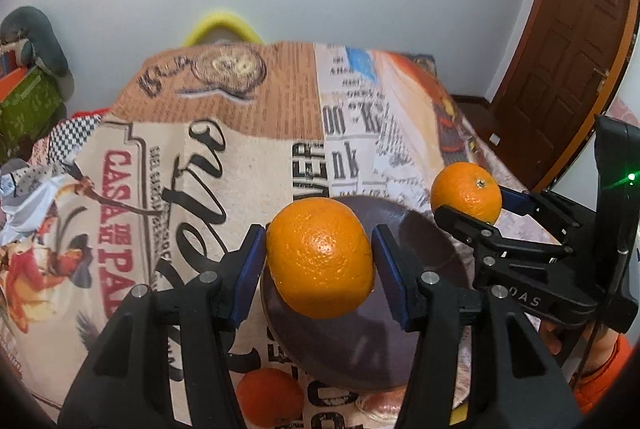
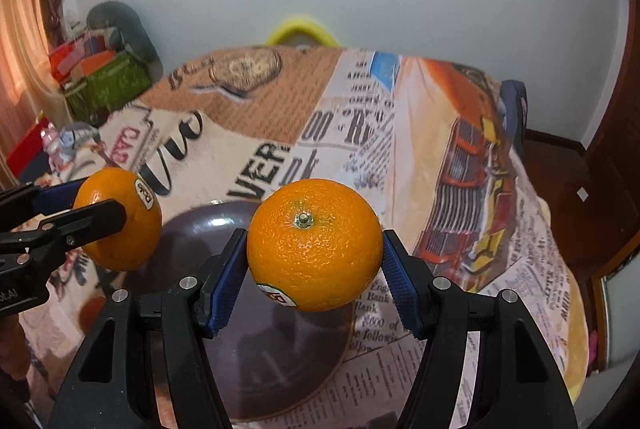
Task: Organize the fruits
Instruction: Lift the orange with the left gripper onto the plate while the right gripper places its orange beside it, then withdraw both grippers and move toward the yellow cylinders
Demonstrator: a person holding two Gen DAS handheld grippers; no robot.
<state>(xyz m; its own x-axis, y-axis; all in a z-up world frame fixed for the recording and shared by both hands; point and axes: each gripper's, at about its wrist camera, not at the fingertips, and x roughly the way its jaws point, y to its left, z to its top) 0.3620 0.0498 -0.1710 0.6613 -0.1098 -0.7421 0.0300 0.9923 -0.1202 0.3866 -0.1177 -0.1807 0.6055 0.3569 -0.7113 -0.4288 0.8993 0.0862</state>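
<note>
Both grippers are loaded: left gripper (image 1: 320, 261) is clamped on an orange (image 1: 320, 257), right gripper (image 2: 314, 263) is clamped on a second orange (image 2: 315, 244), both held in the air over the dark bowl (image 1: 424, 313) near the front edge of the table (image 1: 200, 165). Lower each one into the bowl before opening the fingers, one at a time, so they don't knock or roll out. A third orange (image 1: 270, 395) sits on the cloth beside the bowl's front-left rim.

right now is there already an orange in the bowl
No, the bowl holds no fruit; one orange is held in the right gripper above it, the other orange in the left gripper.
</note>
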